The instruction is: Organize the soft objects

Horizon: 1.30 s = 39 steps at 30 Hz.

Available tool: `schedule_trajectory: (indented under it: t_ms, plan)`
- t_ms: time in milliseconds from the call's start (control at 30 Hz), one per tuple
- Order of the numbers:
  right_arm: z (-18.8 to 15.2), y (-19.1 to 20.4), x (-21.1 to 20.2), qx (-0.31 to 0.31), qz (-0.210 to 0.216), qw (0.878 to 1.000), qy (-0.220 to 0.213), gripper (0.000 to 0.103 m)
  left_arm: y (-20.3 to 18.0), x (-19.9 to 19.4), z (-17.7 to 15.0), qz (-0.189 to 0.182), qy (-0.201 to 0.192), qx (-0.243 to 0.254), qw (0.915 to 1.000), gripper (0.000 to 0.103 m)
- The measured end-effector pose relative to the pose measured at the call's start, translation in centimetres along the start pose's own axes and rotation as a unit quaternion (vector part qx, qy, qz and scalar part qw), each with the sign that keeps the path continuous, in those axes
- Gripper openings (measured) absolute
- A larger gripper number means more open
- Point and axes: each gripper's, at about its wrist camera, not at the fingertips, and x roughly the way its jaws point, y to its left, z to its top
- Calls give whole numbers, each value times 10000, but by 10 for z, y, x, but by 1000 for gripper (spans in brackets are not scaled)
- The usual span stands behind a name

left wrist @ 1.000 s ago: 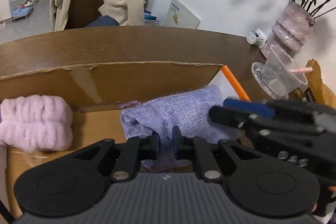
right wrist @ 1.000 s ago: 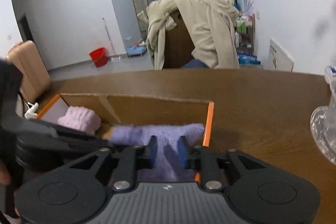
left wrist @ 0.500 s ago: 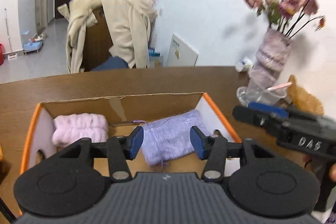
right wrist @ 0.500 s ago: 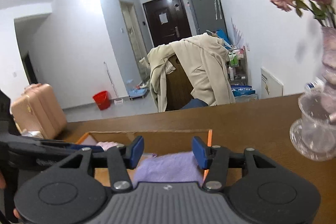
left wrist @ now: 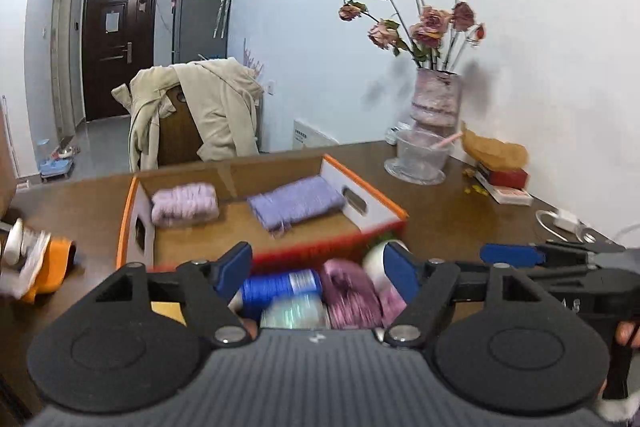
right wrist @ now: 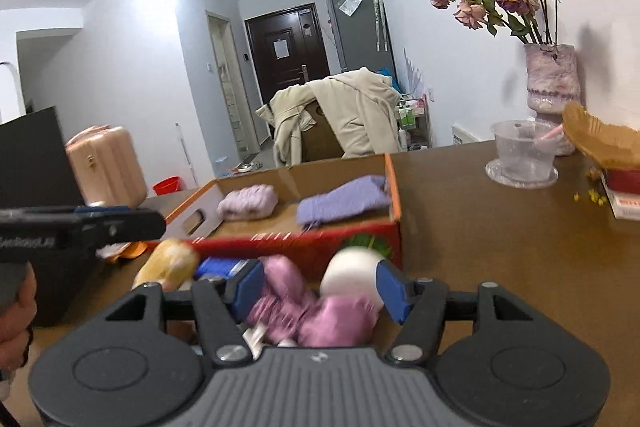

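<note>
A cardboard box with an orange rim stands on the brown table. In it lie a fluffy pink cloth and a purple knit cloth, both free of the grippers. My left gripper hangs in front of the box, its jaws opening, with nothing pressed between them. Below it are a blue spool, a mauve cloth and a white ball. My right gripper is also opening, above the mauve cloth and white ball. The box holds the purple cloth.
A vase of dried roses, a clear cup on a saucer, books and a white charger sit at the table's right. An orange item lies left. A chair with a beige coat stands behind.
Both grippers let go of the purple cloth, which now lies in the box, and drew back from it while opening. The pile in front of the box came into view.
</note>
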Motion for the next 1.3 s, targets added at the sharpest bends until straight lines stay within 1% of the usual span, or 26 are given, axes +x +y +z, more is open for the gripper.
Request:
schedule_trajectory:
  t_ms: [100, 167, 233, 300, 433, 533, 733, 800, 833, 867, 933, 1067, 1100, 1133, 1167, 1233, 1300]
  plan:
    - [-20, 8, -16, 122, 22, 9999, 24, 64, 1, -21, -21, -67, -43, -176, 9998, 75]
    - [-37, 15, -26, 110, -69, 9999, 60, 64, 0, -29, -31, 104, 11, -136, 9999, 75]
    - [-47, 20, -22, 178, 92, 9997, 138, 65, 2, -37, -39, 216, -9, -124, 9997, 75]
    - [-53, 31, -17, 48, 174, 9993, 324, 65, 9, -41, -48, 215, 20, -228, 9995, 75]
    - [-55, 52, -9, -164, 423, 9982, 381, 64, 25, -32, -64, 334, 207, -479, 9981, 74]
    - [-61, 60, 1, -245, 480, 9974, 472, 64, 31, -23, -76, 339, 391, -428, 9977, 73]
    - [-65, 62, 19, -128, 641, 9963, 554, 62, 38, -5, -86, 290, 612, -394, 9969, 65]
    - [-64, 63, 28, -71, 745, 9952, 632, 59, 41, 0, -89, 230, 672, -431, 9965, 61]
    - [-64, 64, 32, -81, 771, 9948, 661, 58, 42, 4, -90, 196, 710, -431, 9963, 58]
    - [-64, 64, 37, -73, 780, 9944, 705, 58, 42, 8, -91, 173, 720, -458, 9962, 58]
    - [-66, 63, 43, -22, 782, 9942, 745, 57, 42, 11, -90, 79, 693, -439, 9966, 57]
    - [-68, 58, 48, 116, 900, 9926, 802, 54, 42, 16, -88, 16, 709, -410, 9966, 51]
    - [-68, 57, 48, 131, 917, 9924, 814, 53, 42, 15, -89, 22, 701, -410, 9967, 49]
    - [-68, 57, 48, 138, 923, 9923, 813, 53, 42, 14, -89, 28, 680, -396, 9969, 39]
    - [-68, 57, 47, 135, 887, 9928, 799, 51, 41, 14, -89, 60, 677, -374, 9970, 35]
    - [-66, 57, 45, 110, 780, 9941, 742, 49, 39, 8, -88, 101, 641, -333, 9973, 32]
    - [-65, 56, 38, 101, 742, 9951, 650, 49, 39, -5, -85, 108, 461, -407, 9981, 31]
